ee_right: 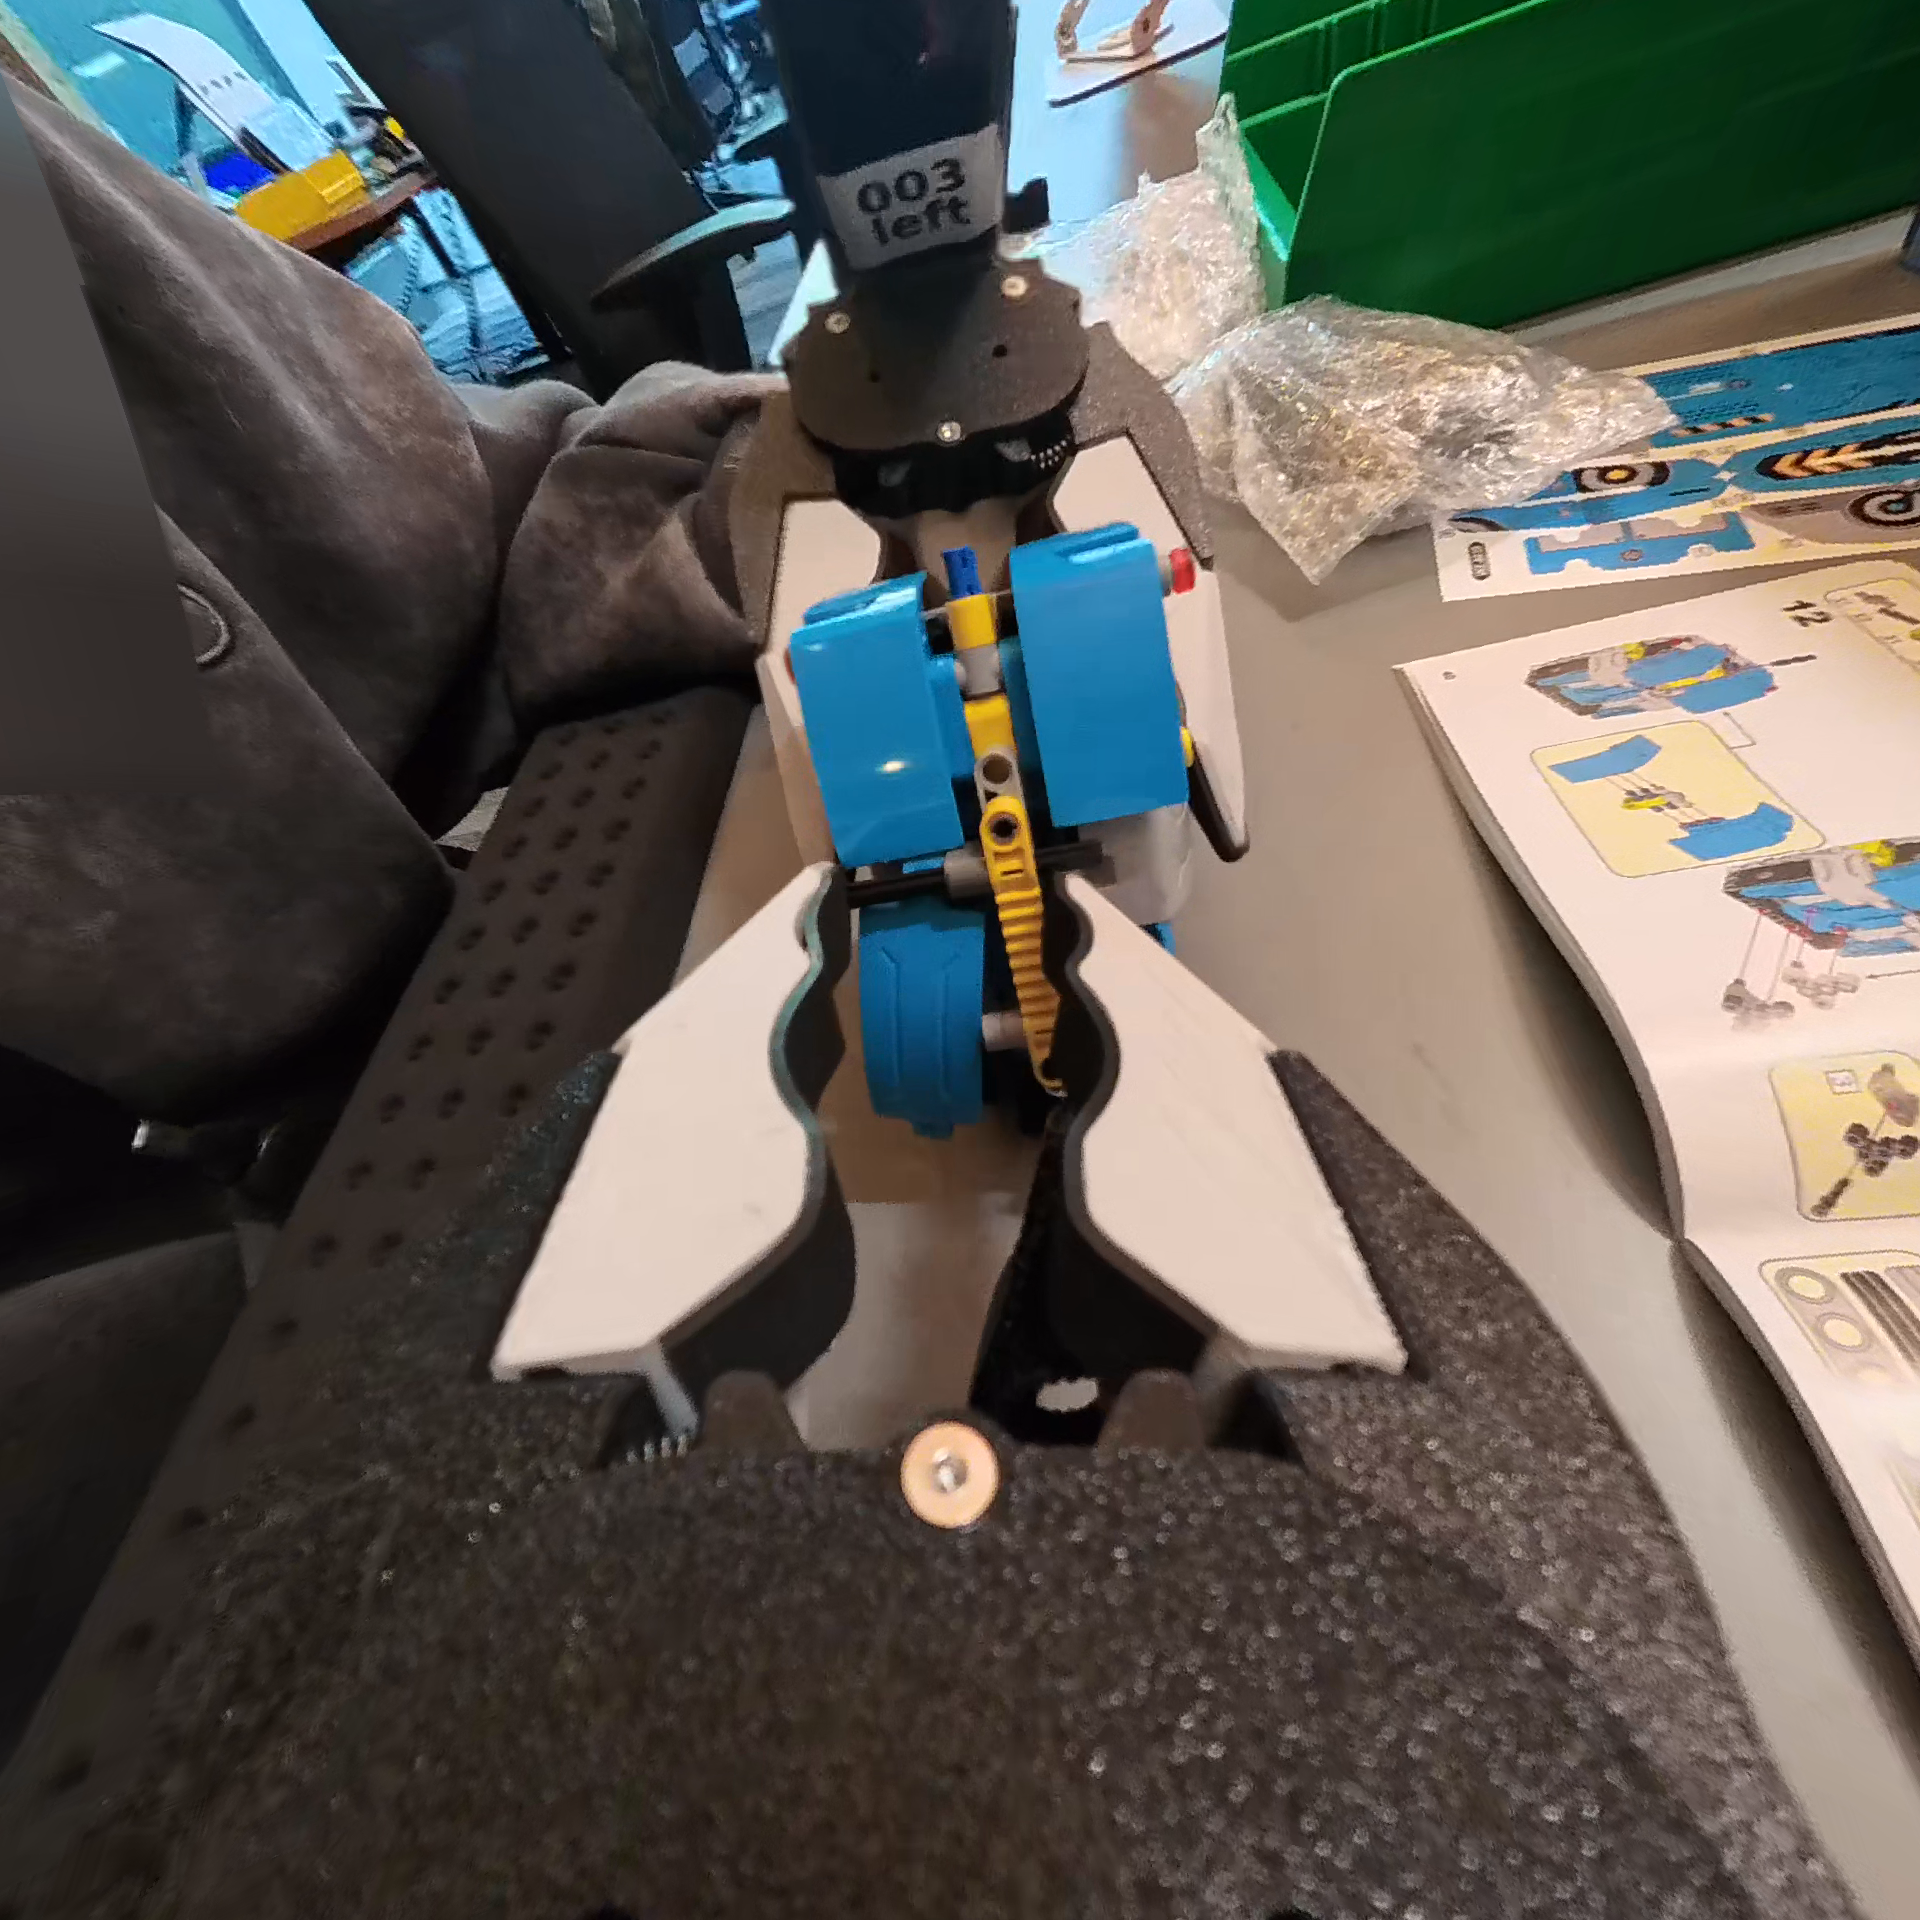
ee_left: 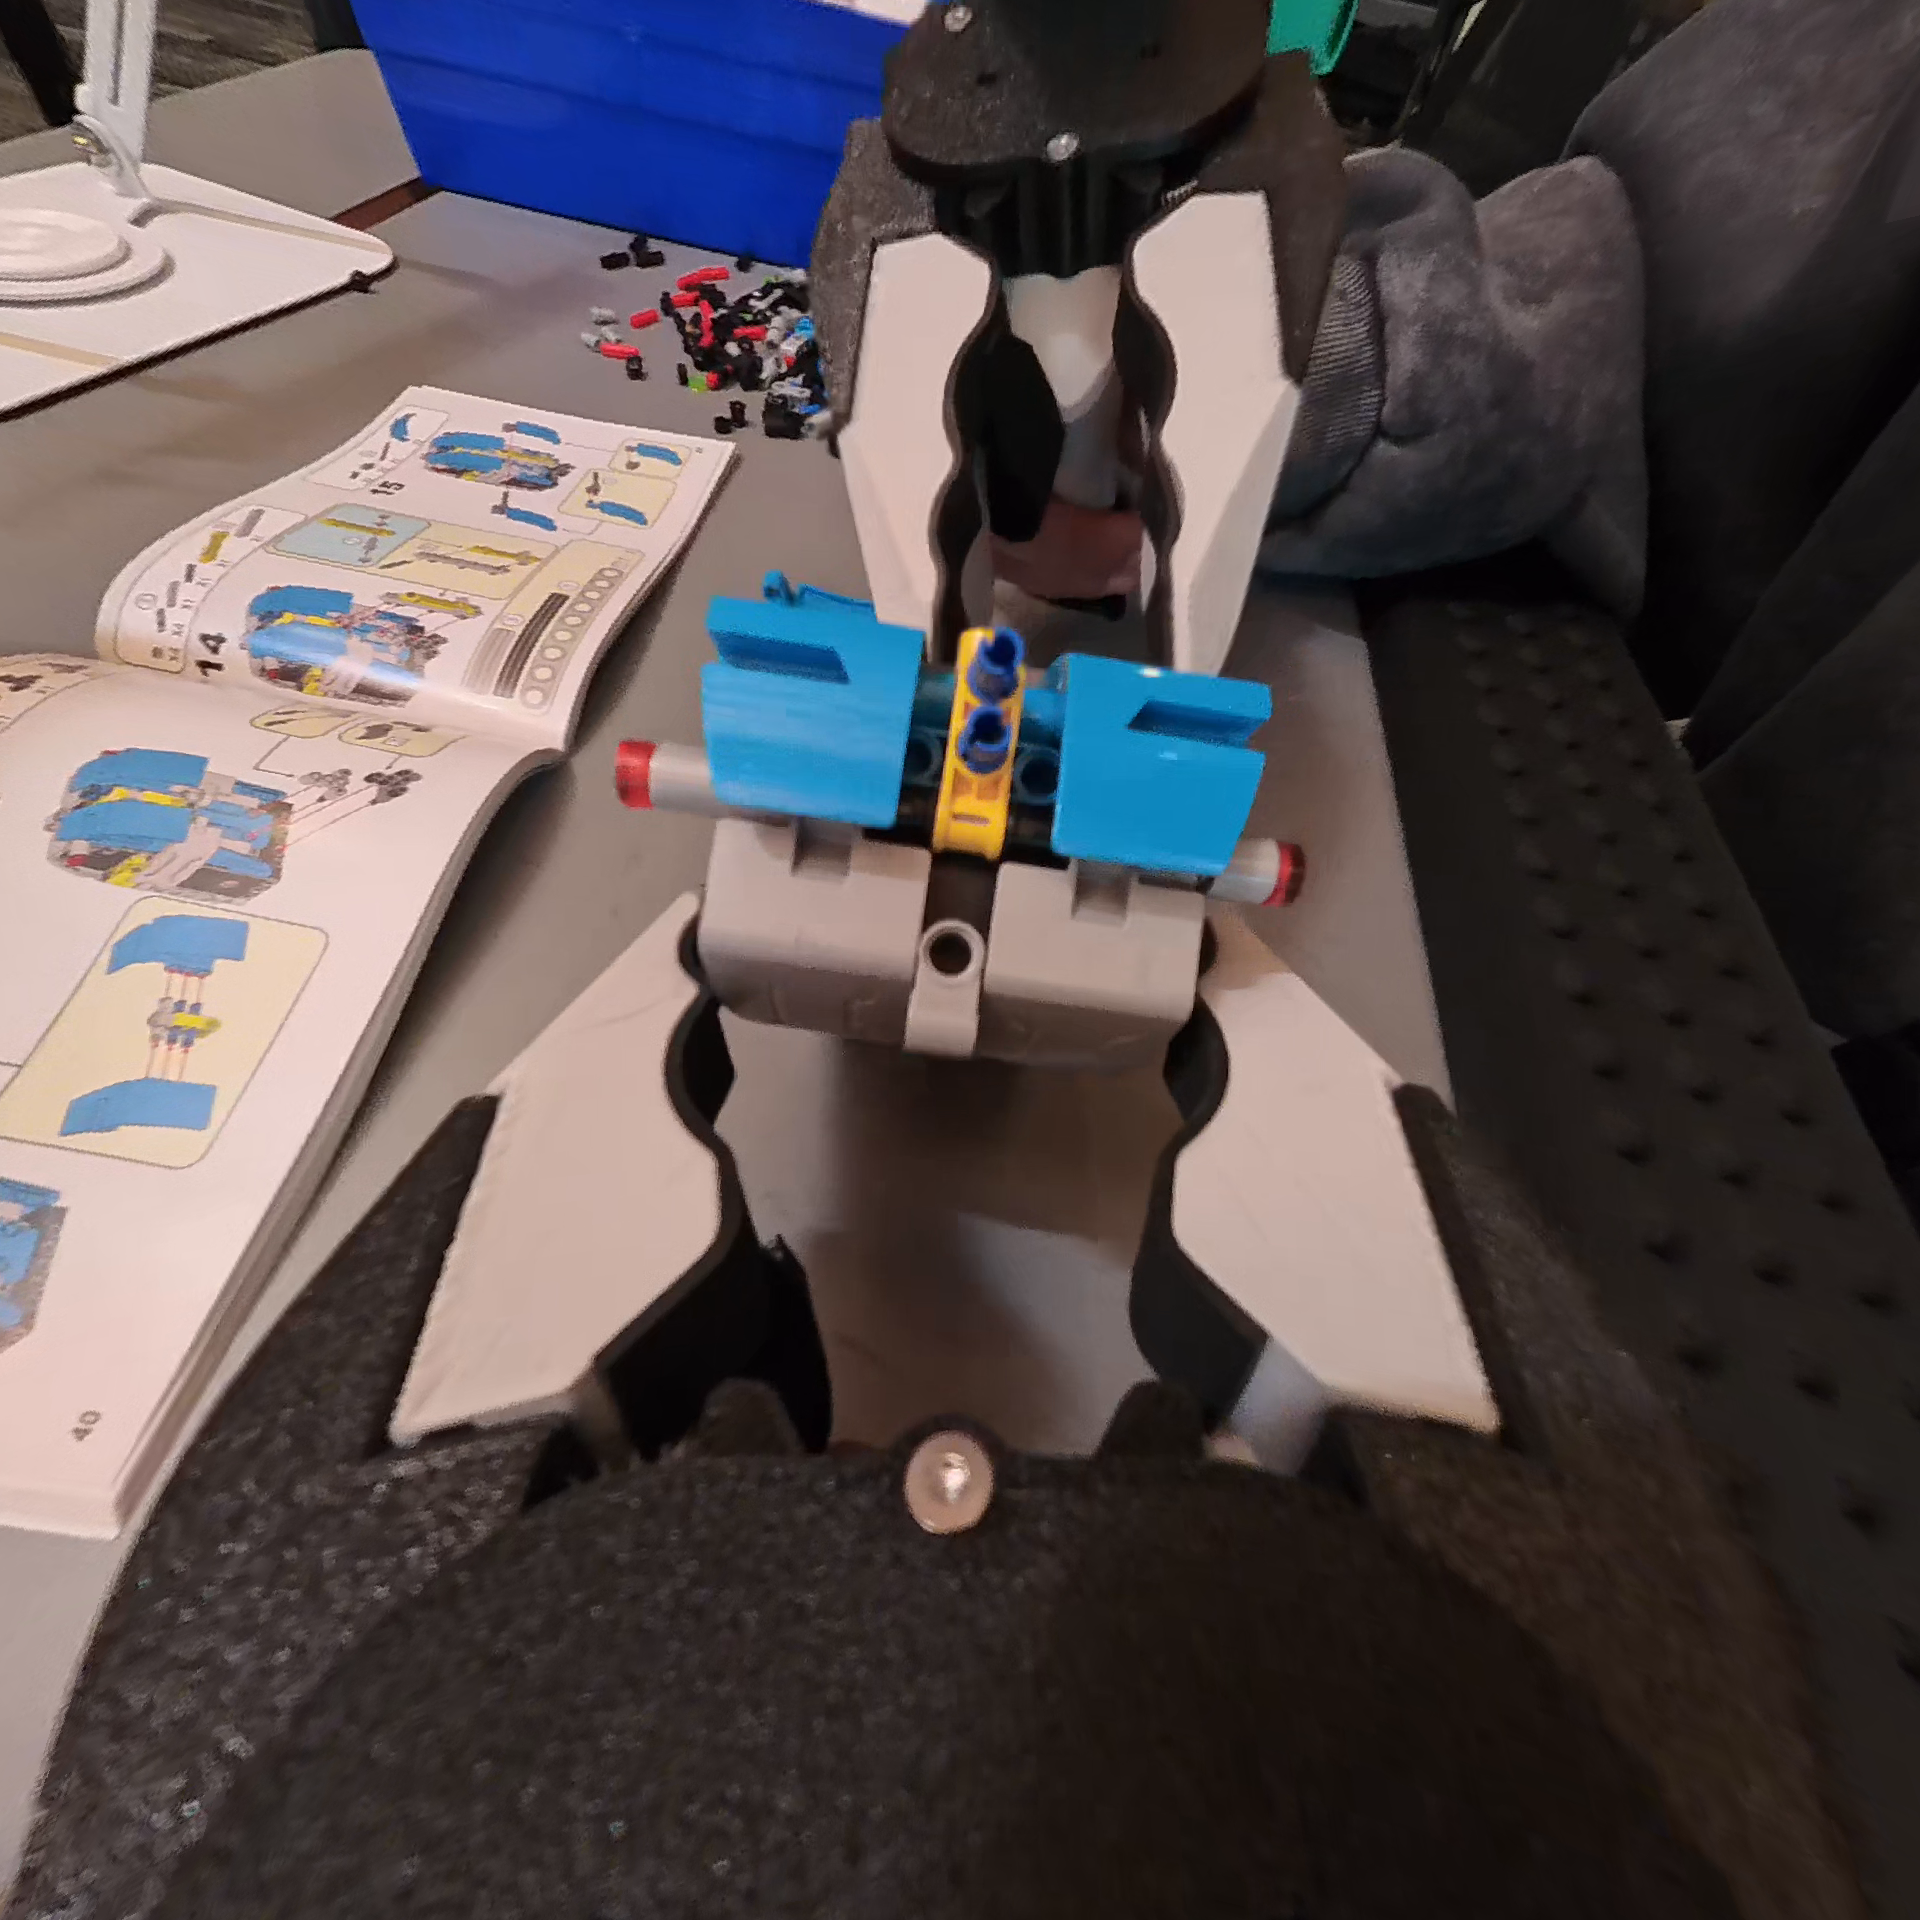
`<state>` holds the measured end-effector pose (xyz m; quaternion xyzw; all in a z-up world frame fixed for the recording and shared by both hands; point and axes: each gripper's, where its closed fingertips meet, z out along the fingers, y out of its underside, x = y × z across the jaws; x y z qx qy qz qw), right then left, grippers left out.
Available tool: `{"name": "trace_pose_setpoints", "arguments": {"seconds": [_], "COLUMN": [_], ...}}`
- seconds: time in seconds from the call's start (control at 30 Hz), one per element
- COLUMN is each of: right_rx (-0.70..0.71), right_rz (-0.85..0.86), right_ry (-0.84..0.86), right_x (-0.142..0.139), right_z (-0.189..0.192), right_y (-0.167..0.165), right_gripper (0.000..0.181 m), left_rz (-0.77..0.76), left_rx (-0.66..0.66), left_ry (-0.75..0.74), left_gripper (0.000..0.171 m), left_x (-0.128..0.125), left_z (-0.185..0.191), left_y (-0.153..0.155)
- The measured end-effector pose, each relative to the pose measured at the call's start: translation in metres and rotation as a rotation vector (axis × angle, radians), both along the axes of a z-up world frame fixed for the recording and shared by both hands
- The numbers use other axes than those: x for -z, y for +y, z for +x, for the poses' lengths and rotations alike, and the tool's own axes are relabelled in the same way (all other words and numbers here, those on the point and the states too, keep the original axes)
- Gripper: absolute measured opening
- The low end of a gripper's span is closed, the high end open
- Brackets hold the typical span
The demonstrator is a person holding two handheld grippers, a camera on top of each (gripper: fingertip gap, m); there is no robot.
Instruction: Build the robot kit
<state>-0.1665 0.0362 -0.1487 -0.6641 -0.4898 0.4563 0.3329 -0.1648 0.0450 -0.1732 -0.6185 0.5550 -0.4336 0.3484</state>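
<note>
While the left gripper (ee_left: 948,971) clamps the grey base of the blue brick model (ee_left: 982,753) above the table (ee_left: 582,883), the right gripper (ee_right: 951,935) apparently pinches its blue wheel end (ee_right: 920,1013).

Instruction booklet (ee_left: 312,831) cut off at left edge; blue bin (ee_left: 644,114) cropped at top. Loose small parts (ee_left: 727,332) too tiny to identify. Green bin (ee_right: 1558,145) cropped by the top-right corner.
</note>
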Motion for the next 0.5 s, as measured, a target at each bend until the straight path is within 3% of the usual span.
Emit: {"name": "trace_pose_setpoints", "arguments": {"seconds": [0.33, 0.5], "right_rx": [0.010, -0.007], "right_rz": [0.052, 0.130], "right_ry": [-0.030, -0.142], "right_x": [0.001, 0.002], "right_z": [-0.006, -0.003], "right_y": [-0.004, -0.003], "right_gripper": [0.035, 0.036], "left_rz": [0.077, 0.089], "left_rx": [0.005, -0.010], "left_ry": [0.126, 0.141], "left_gripper": [0.083, 0.085], "left_x": [0.020, 0.022], "left_z": [0.004, 0.005], "left_y": [-0.005, -0.004]}}
